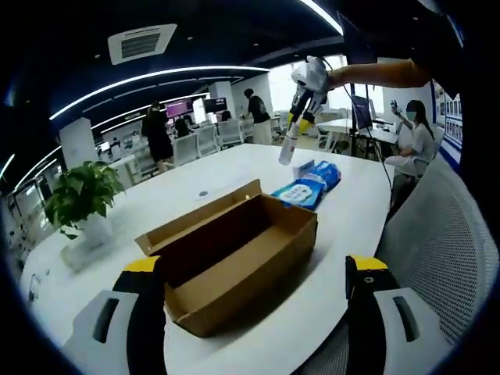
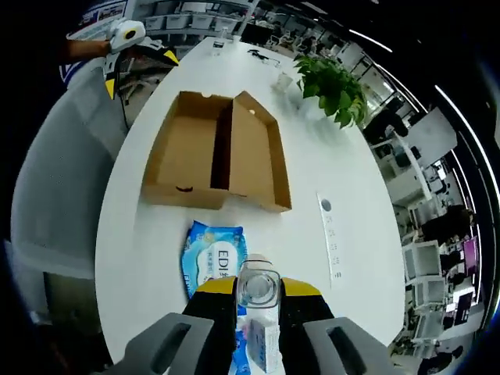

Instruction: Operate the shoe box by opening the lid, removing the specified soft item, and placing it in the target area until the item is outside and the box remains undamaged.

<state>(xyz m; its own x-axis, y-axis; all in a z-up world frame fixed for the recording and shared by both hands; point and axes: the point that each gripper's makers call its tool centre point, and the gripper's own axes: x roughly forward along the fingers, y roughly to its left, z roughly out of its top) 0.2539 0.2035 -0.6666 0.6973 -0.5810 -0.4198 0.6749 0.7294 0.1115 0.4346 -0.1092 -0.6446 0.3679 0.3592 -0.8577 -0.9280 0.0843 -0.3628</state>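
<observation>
While my right gripper (image 2: 256, 301) hangs above the desk (image 2: 344, 180), its jaws are closed on one clear plastic bottle (image 2: 258, 287), seen end-on with the neck toward the camera. In the left gripper view the same gripper (image 1: 301, 105) is raised over the far end of the desk, the bottle (image 1: 288, 145) hanging roughly upright beneath it, base down.

One cardboard shoe box (image 2: 215, 152) stands open near the middle of the desk. Its long axis runs along the desk's length; the hinged lid (image 2: 258, 152) is thrown back and stands up along the side nearer the desk's middle. Inside I see only bare cardboard.

One soft blue pack of wet wipes (image 2: 209, 262), the soft item, lies flat on the desk just beyond one short end of the box, apart from it, its long axis roughly in line with the box's. In the left gripper view the pack (image 1: 308, 187) sits past the box's (image 1: 234, 258) far end, near the desk's edge.

My left gripper (image 1: 258, 301) is wide open, nothing between the jaws, held low at the near end of the box.

One potted plant (image 1: 82, 203) stands near the opposite long edge of the desk. A mesh chair back (image 1: 441, 242) is just beside the desk edge nearest the box.
</observation>
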